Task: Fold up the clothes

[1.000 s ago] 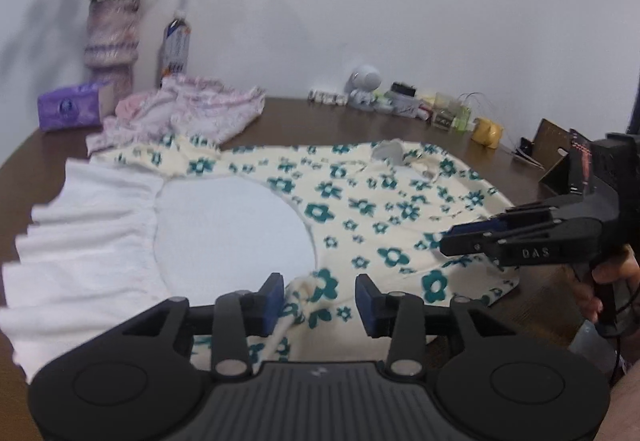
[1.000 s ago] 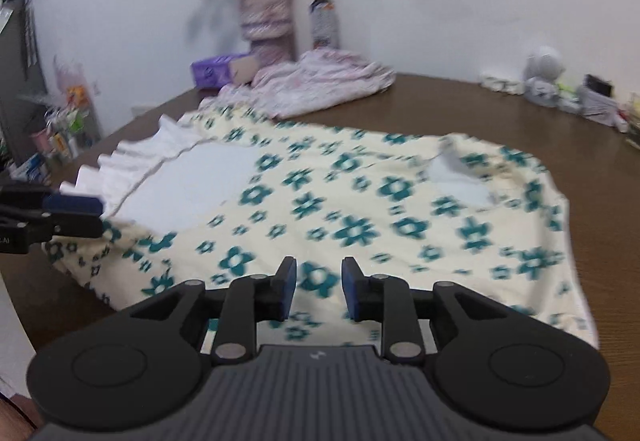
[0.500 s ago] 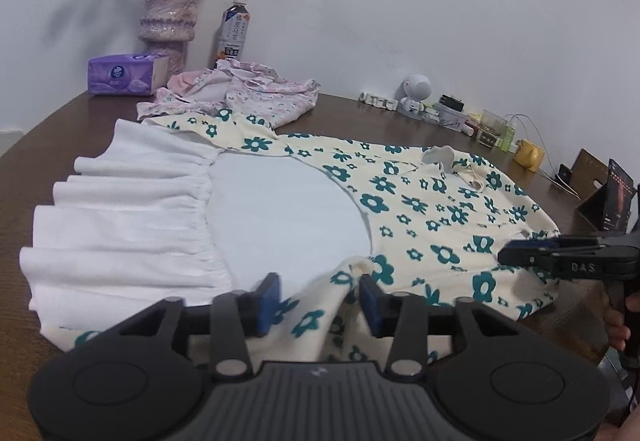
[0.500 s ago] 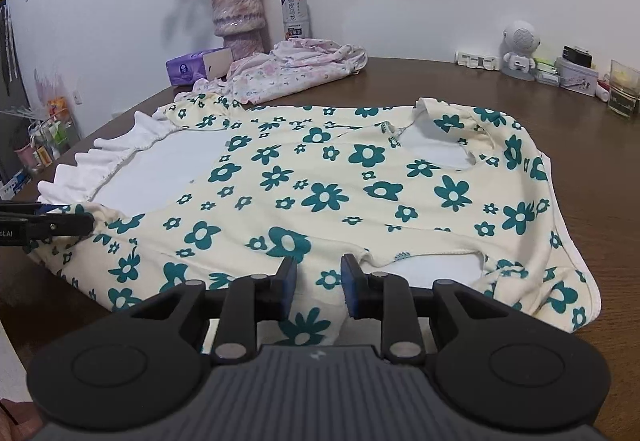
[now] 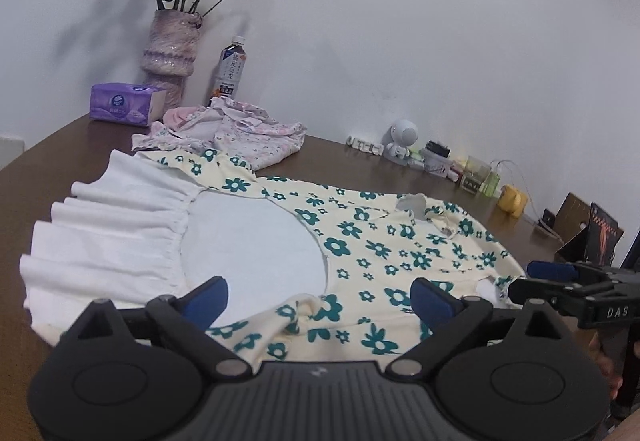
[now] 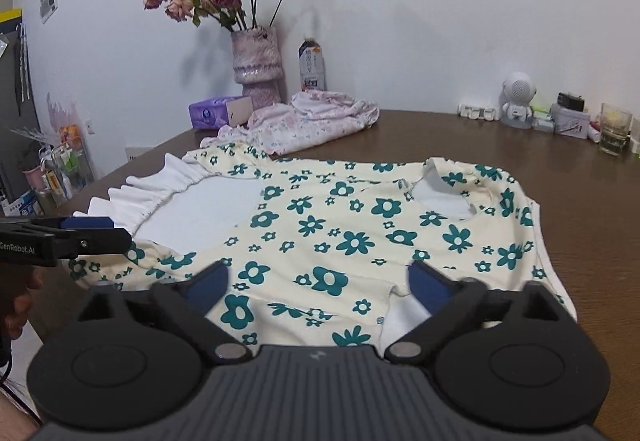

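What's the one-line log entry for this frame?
phase: near edge folded over, released | left gripper: open, just opened, nothing gripped | right gripper: open, just opened, nothing gripped | floral dress: flat on table

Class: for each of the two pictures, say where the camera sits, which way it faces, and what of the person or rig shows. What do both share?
Left wrist: on the left gripper, jaws wide, facing the floral dress's white skirt end; right gripper at right.
Right wrist: on the right gripper, jaws wide, facing the neckline end; left gripper at left.
Shared: dress, vase, table.
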Demonstrator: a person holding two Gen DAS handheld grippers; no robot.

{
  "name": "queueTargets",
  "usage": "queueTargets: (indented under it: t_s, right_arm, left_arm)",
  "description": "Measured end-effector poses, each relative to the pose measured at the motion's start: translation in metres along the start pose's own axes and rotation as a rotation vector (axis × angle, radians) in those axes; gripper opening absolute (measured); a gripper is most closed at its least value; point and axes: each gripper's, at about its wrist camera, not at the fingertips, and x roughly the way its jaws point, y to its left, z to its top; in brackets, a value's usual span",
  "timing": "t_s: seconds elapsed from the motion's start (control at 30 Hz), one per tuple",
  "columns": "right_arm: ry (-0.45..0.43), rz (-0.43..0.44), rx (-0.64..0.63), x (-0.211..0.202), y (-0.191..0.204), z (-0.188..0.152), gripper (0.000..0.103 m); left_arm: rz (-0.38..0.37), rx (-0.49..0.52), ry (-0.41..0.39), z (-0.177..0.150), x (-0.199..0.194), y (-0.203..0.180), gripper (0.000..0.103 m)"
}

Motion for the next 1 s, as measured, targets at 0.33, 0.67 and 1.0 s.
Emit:
queueTargets:
  t_s: [0.33, 0.67, 1.0]
  right_arm:
    - [-0.016, -0.049, 0.046, -0.020, -0.005, -0.009, 0.102]
    - [-0.013, -0.081, 0.109, -0.039, -0.023, -0.024, 0.102]
    - [-0.030, -0.103, -0.021, -0.057, -0.035, -0.024, 0.102]
  left_arm:
    - [0.029, -0.072, -0.015, -0.006, -0.019, -0.003, 0.100]
    - [0.081, -0.009, 0.013, -0.007, -0.028, -0.012, 0.100]
    - [0.140, 0.115, 0.039, -0.005, -0.034, -0.020, 0.098]
